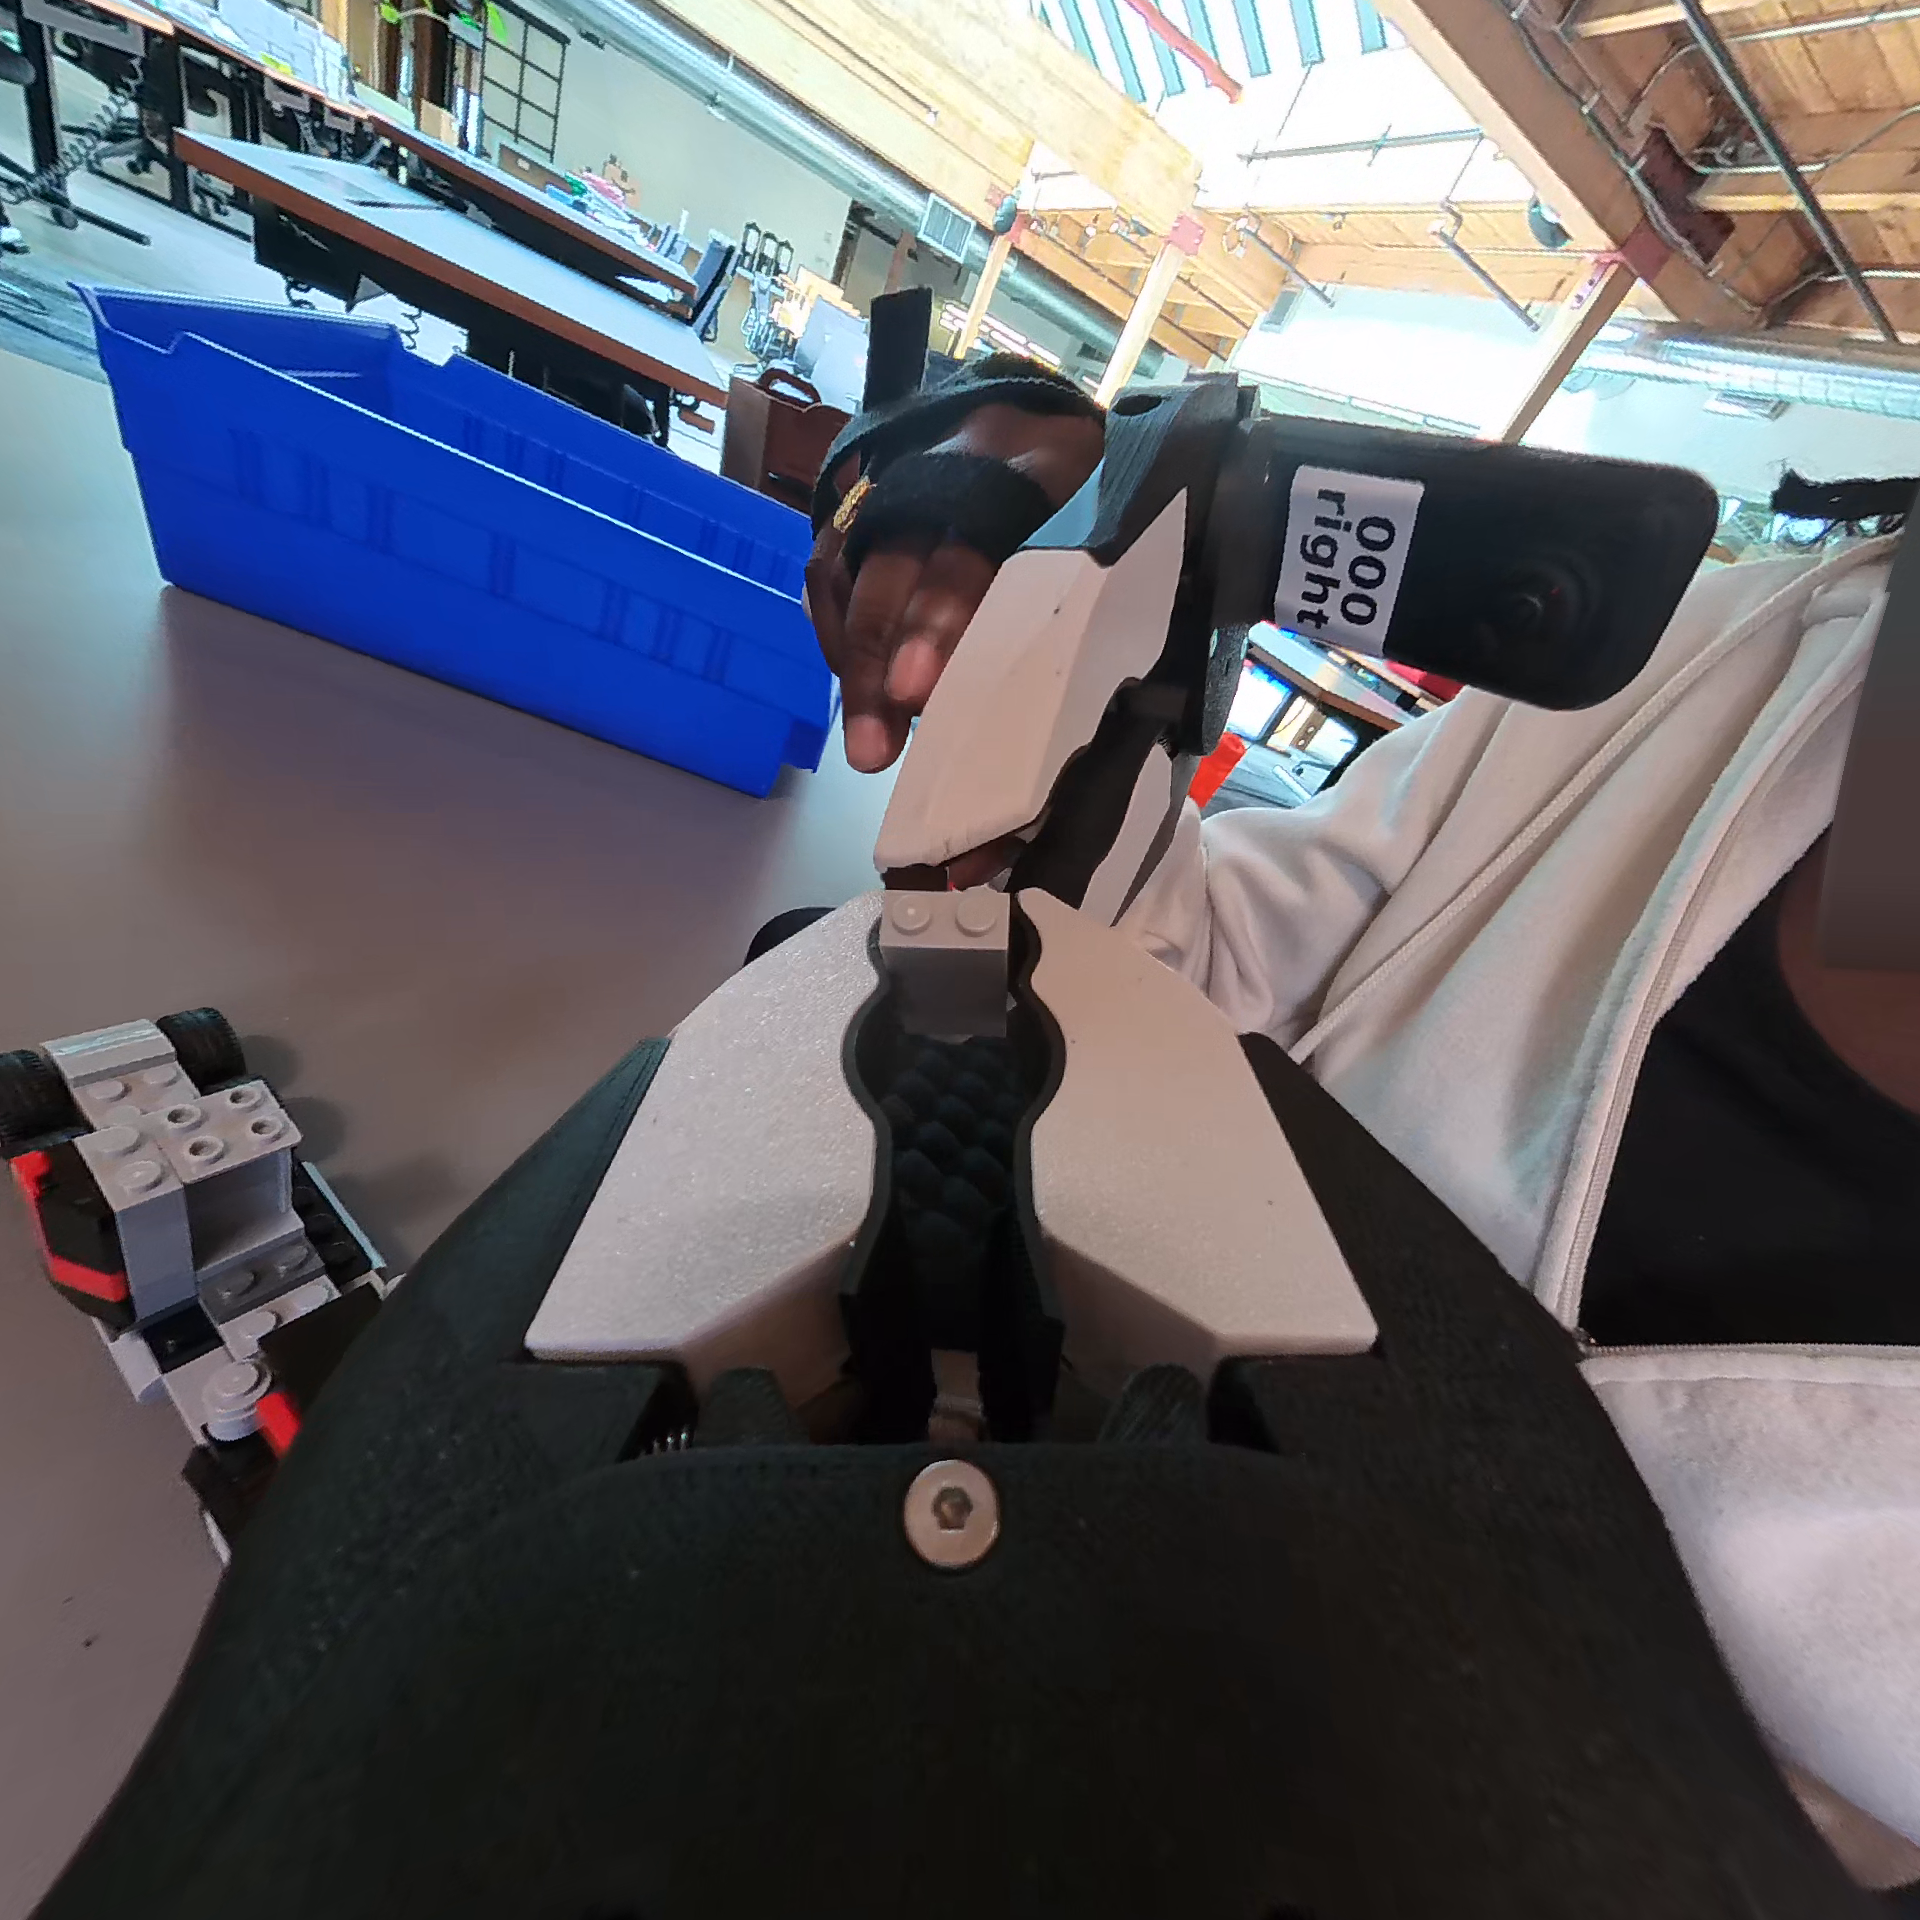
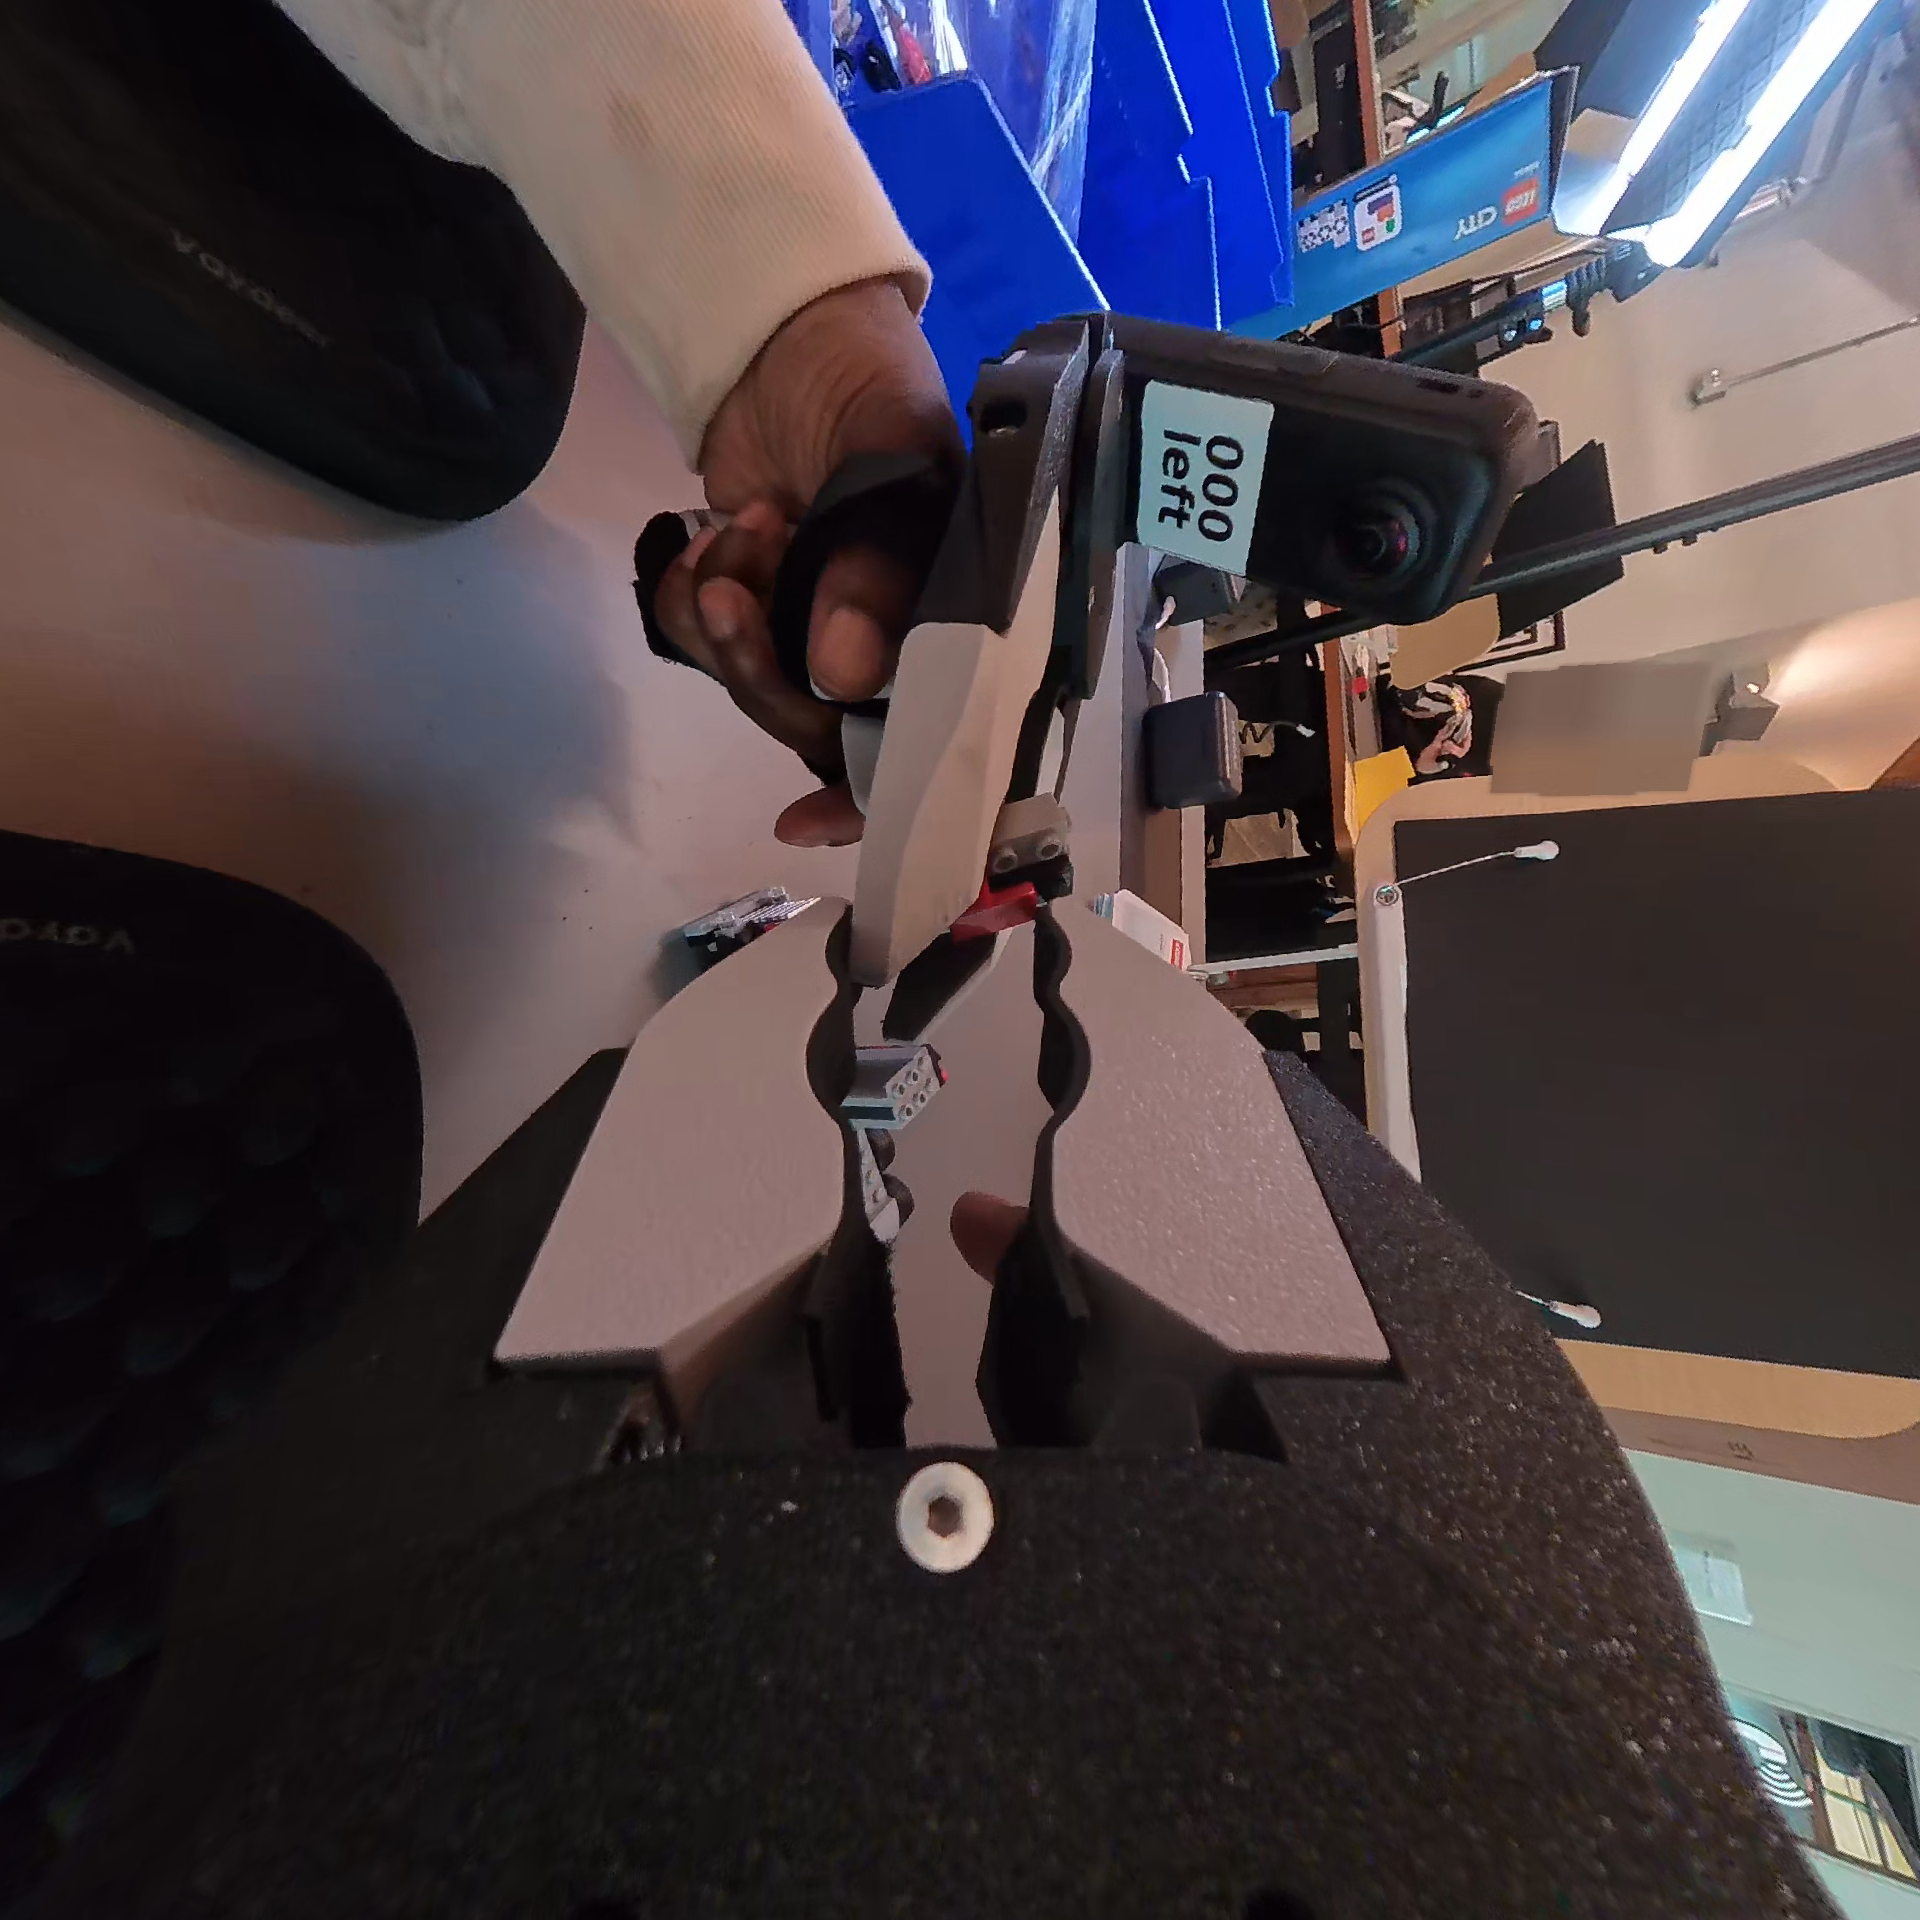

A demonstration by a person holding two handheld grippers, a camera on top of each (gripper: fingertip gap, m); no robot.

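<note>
In the left wrist view my left gripper (image 1: 951, 914) is shut on a small grey two-stud brick (image 1: 943, 966), held off the table. In the right wrist view that brick (image 2: 1037, 826) carries a red piece (image 2: 1000, 906) and a black piece (image 2: 1049, 881) on its studded end. My right gripper (image 2: 940, 920) stands open around one finger of the left gripper (image 2: 997, 862) and the red piece; its pads do not clamp them. In the left wrist view the right gripper (image 1: 945, 862) comes down from above, with its tips just over the brick.
A grey, black and red brick vehicle (image 1: 156, 1195) lies on the table (image 1: 416, 831) at lower left; it also shows in the right wrist view (image 2: 896, 1086). A blue bin (image 1: 468, 551) stands behind. Two black padded objects (image 2: 260, 260) lie at the left. A person in a white jacket (image 1: 1558, 935) is close.
</note>
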